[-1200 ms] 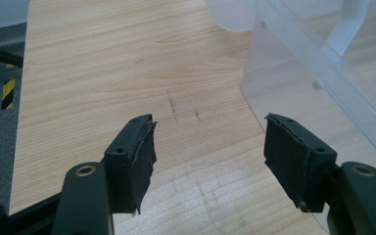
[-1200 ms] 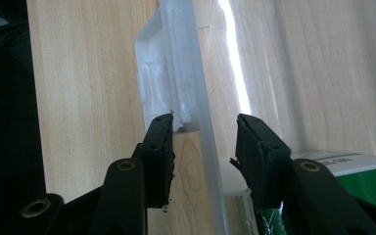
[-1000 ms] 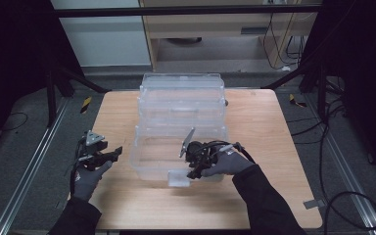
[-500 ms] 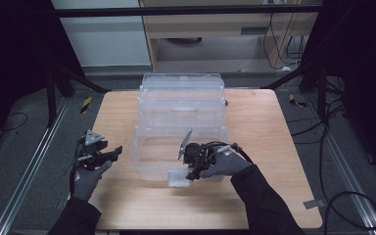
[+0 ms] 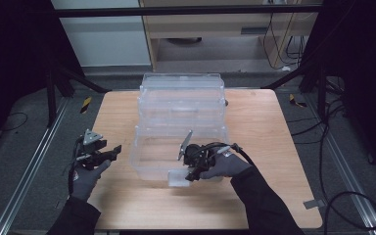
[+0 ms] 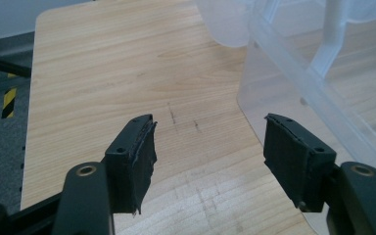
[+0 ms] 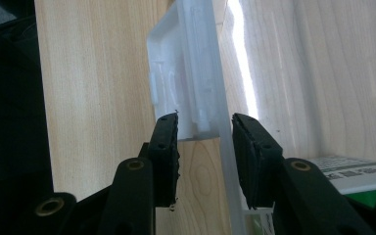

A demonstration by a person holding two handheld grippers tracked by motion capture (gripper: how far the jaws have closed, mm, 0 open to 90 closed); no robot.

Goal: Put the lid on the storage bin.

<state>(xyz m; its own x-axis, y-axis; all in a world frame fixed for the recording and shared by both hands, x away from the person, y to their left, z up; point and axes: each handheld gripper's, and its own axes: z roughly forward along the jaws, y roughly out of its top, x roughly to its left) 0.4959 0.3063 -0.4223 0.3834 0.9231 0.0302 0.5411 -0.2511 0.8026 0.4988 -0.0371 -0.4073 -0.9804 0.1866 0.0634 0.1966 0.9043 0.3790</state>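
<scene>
High view, largest first: across the frame lies a pale wooden table (image 5: pixel 284 127), ringed by dark floor and black frame legs. At its middle stands a clear plastic storage box (image 5: pixel 181 103), lidded and stepped in tiers, with nothing visible inside. On the near front wall hangs a translucent latch (image 5: pixel 178 177), at the edge closest to the person.

To the left of the box, well apart from it, hovers the left gripper (image 5: pixel 113 151) in a grey-gloved hand. Left gripper view: stands wide, with nothing between the pads but bare wood, and the box wall off to one side.

At the front wall sits the right gripper (image 5: pixel 192 172), turned on its side and pointed at the latch. Right gripper view: narrow, and has just been closing, with the latch and the thin box edge between the pads. Looks very close on one side and shows a sliver of gap on the other, so reads as bracketing the latch and not yet clamped on it.

Step in hand, by judgement: taking hold of the front latch so as to work it and free the lid. Next move calls for closing the last of that gap squarely on the latch, then swinging it away from the wall without sliding the light box along the wood. Probably calls too for bringing the idle left gripper against the box side to steady it.
</scene>
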